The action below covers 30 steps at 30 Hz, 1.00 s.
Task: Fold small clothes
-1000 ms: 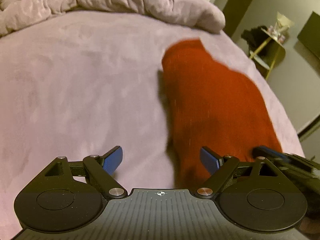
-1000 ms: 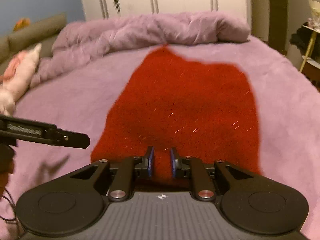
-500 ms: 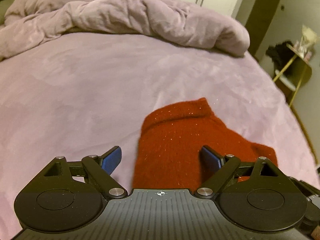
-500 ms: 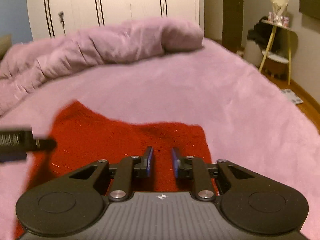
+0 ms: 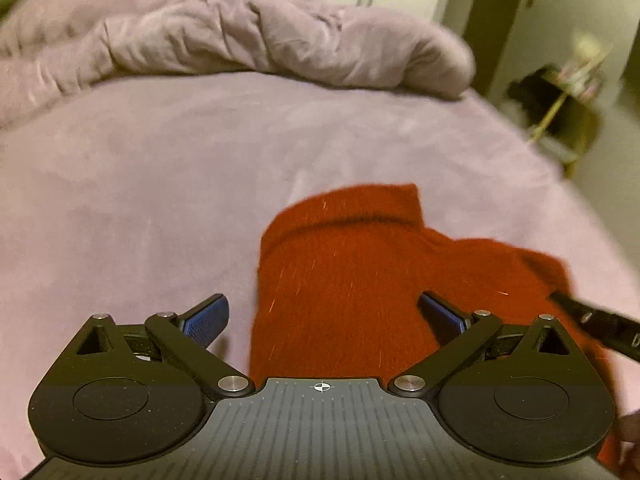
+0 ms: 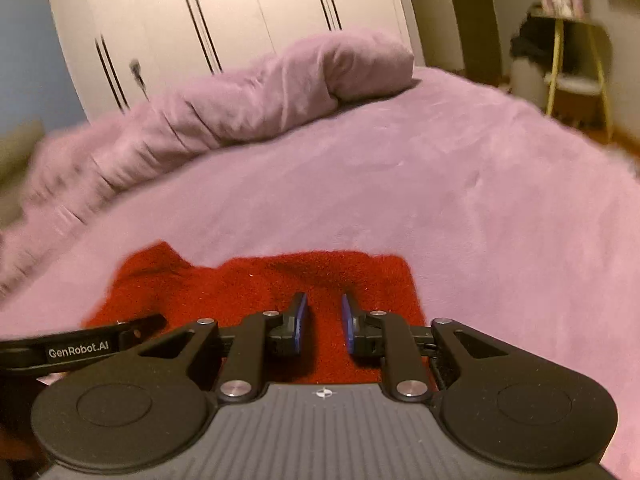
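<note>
The left claw (image 5: 323, 314) is spread as wide as it goes, its jaws having just been opening, and the red garment (image 5: 360, 292) lies under the gap, pinched by neither pad. The right claw (image 6: 323, 322) stands a narrow way apart, having just eased open a touch, red cloth showing between its pads; I can't tell whether it grips. The garment lies doubled low in both frames on the purple bed (image 6: 460, 208), the rumpled duvet (image 5: 248, 36) across the top. To land this fold well, let go cleanly, then square the edges and press the crease flat.
</note>
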{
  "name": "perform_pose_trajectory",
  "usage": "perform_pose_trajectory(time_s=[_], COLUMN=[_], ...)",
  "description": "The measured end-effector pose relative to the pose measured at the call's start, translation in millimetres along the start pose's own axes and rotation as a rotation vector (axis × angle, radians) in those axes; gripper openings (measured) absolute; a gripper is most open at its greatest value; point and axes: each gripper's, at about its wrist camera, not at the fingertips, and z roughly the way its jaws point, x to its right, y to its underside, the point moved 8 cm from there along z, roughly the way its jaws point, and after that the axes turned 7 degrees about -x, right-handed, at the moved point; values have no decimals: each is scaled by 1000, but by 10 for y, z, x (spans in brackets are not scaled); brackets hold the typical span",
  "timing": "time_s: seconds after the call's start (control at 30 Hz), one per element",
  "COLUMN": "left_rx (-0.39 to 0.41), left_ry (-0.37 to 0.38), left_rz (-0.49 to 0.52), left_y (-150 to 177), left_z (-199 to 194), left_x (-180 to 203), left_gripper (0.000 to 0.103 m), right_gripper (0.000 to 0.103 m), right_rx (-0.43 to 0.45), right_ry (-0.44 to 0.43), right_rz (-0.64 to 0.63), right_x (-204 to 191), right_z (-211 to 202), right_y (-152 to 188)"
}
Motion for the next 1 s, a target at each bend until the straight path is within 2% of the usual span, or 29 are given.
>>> perform_pose_trajectory(time_s=[0.03, 0.07, 0.13, 0.2, 0.3, 0.37, 0.4, 0.47, 0.6, 0.67, 0.73, 0.87, 1.0], left_rx=[1, -3, -18, -52, -113, -137, -144, -168, -185, -170, -149, -119, -58], left_ry=[62, 120, 230, 319, 404, 463, 467, 502, 507, 508, 506, 517, 472], left_rz=[-10, -18, -47, -92, -185, -243, -266, -278, -304, -336, -335, -331, -282], left_y=[61, 138, 337, 525, 632, 578, 551, 499, 454, 446, 439, 362, 256], left_z=[-127, -263, -487, -558, -451, -352, -306, -205, -25, -14, -90, -334, -714], left_x=[-46, -101, -228, -321, -373, -387, -393, -352, -324, -329, -331, -356, -486], left_gripper=[103, 103, 103, 103, 103, 99, 98, 91, 86, 76, 69, 56, 54], right_gripper=[34, 59, 99, 96, 93, 90, 88, 76, 64, 54, 50, 47, 46], right_rx=[-8, -9, -51, -117, -201, -204, -204, -223, -253, -252, -244, -228, -232], right_ry=[-39, -75, -83, -171, -239, -293, -324, -373, -427, -450, -459, -474, -508], right_rz=[13, 30, 77, 149, 273, 344, 368, 405, 428, 454, 469, 446, 371], right_x=[33, 88, 229, 358, 501, 560, 570, 569, 538, 523, 470, 300, -129], right_z=[-161, -347, -543, -593, -410, -334, -314, -229, -84, -19, -18, -147, -190], right_y=[69, 164, 353, 551, 693, 682, 667, 641, 650, 640, 624, 588, 495])
